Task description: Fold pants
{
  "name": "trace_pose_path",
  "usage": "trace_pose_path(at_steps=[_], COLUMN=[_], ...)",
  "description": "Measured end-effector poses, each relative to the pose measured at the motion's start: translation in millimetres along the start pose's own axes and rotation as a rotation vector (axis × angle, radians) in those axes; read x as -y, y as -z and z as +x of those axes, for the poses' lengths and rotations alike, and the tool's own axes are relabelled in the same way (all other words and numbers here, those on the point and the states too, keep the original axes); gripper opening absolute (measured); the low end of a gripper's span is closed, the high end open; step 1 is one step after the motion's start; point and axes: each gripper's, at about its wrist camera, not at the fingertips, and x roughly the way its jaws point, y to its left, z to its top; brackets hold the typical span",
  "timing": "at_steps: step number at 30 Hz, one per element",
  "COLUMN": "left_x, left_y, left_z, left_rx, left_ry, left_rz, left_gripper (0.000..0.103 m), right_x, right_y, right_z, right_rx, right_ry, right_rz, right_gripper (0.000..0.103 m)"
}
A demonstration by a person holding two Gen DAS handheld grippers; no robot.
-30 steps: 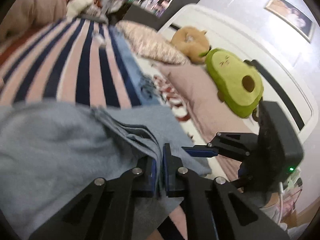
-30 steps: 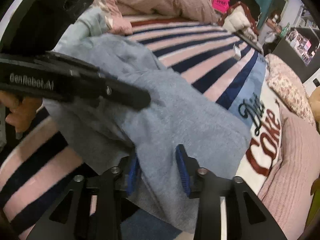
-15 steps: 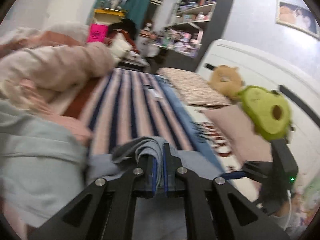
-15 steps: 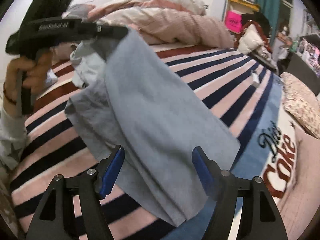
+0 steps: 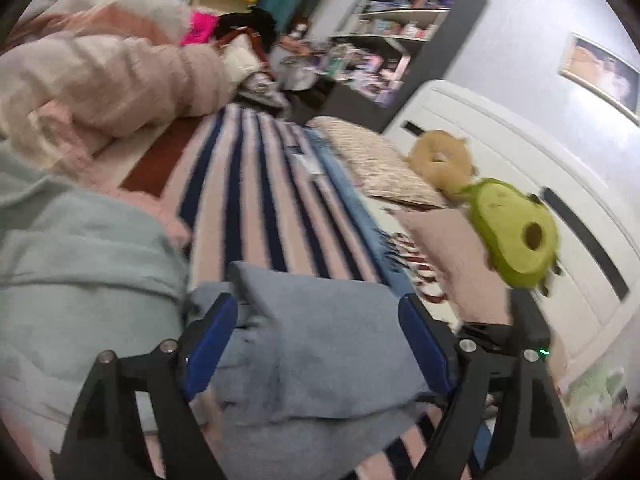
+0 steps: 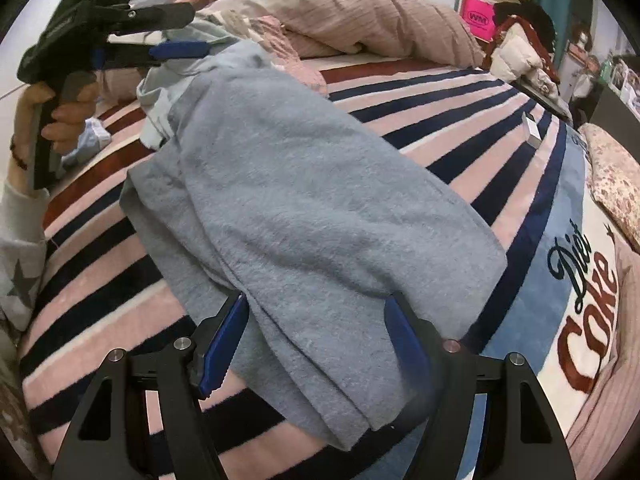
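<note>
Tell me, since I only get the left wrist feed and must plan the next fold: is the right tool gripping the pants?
Observer: No. The right tool is open; the grey pants lie between its fingers, ungripped.
Operator: How do the pants lie?
Observer: Stretched diagonally over the striped blanket, in layers, the far end near your left tool.
Operator: Anything by the near end?
Observer: The blanket's Diet Coke lettering sits just to its right.
</note>
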Motion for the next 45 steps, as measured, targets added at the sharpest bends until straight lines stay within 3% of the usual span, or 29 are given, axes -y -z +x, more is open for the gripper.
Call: trace_pose_path(at_steps=[3, 5, 7, 8, 9, 12, 18, 22, 23, 24, 26, 28, 30, 32, 37, 38, 39, 40, 42, 44, 45], left_x=[-10, -17, -19, -18, -16, -6, 20, -1, -6, -11, -18, -29, -40, -49, -46, -46, -43, -41, -30, -20, -16], left_y=[5, 10, 15, 17, 18, 17, 36, 59, 63, 67, 69, 68, 68, 73, 77, 79, 81, 83, 86, 86, 85], left_z=[27, 46, 58, 62, 62, 50, -4, 5, 10, 15, 16, 8, 8, 19, 29, 30, 34, 40, 44, 36, 30], left_rx=[-0.061, -0.095, -0.113, -0.124, -0.125, -0.095, -0.073, -0.111, -0.125, -0.131, -0.114, -0.081, -0.073, -0.112, -0.121, -0.124, -0.141, -0.166, -0.184, -0.177, -0.171], left_ry=[-0.155, -0.139, -0.091, -0.069, -0.045, -0.038, -0.128, -0.218, -0.231, -0.263, -0.303, -0.250, -0.183, -0.136, -0.082, -0.067, -0.028, 0.014, -0.032, -0.033, -0.026], left_rz=[-0.026, -0.064, -0.087, -0.083, -0.083, -0.066, 0.003, -0.043, -0.057, -0.057, -0.043, -0.085, -0.134, -0.162, -0.186, -0.193, -0.198, -0.211, -0.170, -0.146, -0.151], left_gripper=[0.080, 0.079, 0.060, 0.032, 0.018, 0.007, 0.006, 0.011, 0.026, 0.048, 0.065, 0.065, 0.069, 0.069, 0.069, 0.067, 0.051, 0.045, 0.037, 0.024, 0.019], right_x=[-4, -3, 0, 1, 2, 6, 28, 43, 46, 51, 60, 68, 75, 77, 69, 64, 59, 55, 49, 45, 42], right_y=[-1, -2, -2, -2, -3, -2, 0, 0, 0, 1, 2, 5, 9, 12, 9, 8, 6, 5, 4, 8, 10], right_z=[2, 2, 1, 0, -1, -11, -40, -38, -34, -28, -20, -8, 5, 15, 34, 37, 39, 40, 37, 28, 19], right_rx=[-0.010, -0.009, -0.003, 0.001, 0.005, 0.029, 0.120, 0.109, 0.105, 0.106, 0.094, 0.067, 0.062, 0.068, 0.052, 0.043, 0.036, 0.034, 0.040, 0.055, 0.075], right_ry=[0.016, 0.013, 0.003, 0.001, 0.002, 0.013, 0.025, 0.052, 0.030, 0.002, -0.006, -0.007, -0.099, -0.179, -0.191, -0.183, -0.170, -0.151, -0.119, -0.082, -0.084], right_rz=[-0.015, -0.013, 0.000, 0.007, 0.012, 0.018, 0.091, 0.155, 0.164, 0.184, 0.231, 0.283, 0.324, 0.350, 0.387, 0.383, 0.376, 0.373, 0.390, 0.435, 0.461], right_gripper=[0.067, 0.067, 0.067, 0.067, 0.067, 0.067, 0.074, 0.076, 0.076, 0.076, 0.076, 0.076, 0.076, 0.077, 0.077, 0.075, 0.073, 0.068, 0.057, 0.032, 0.027])
